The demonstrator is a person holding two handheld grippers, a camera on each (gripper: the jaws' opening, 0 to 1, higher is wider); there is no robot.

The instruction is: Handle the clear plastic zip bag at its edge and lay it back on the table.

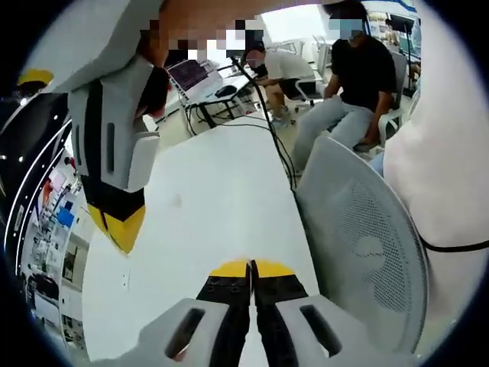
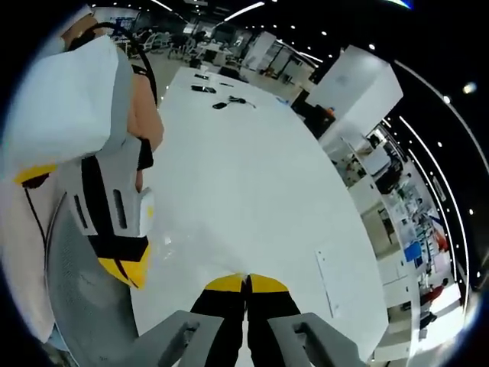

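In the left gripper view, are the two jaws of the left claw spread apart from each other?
No. The left claw has its two yellow-tipped jaws pressed together above the white table, with nothing seen between them.

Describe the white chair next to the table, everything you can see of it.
The white chair shows a broad, curved backrest, plastic by its look. A smooth solid rim frames a panel of fine mesh holes. It stands upright, close against the edge of the white table; contact cannot be told. Its seat and base are hidden.
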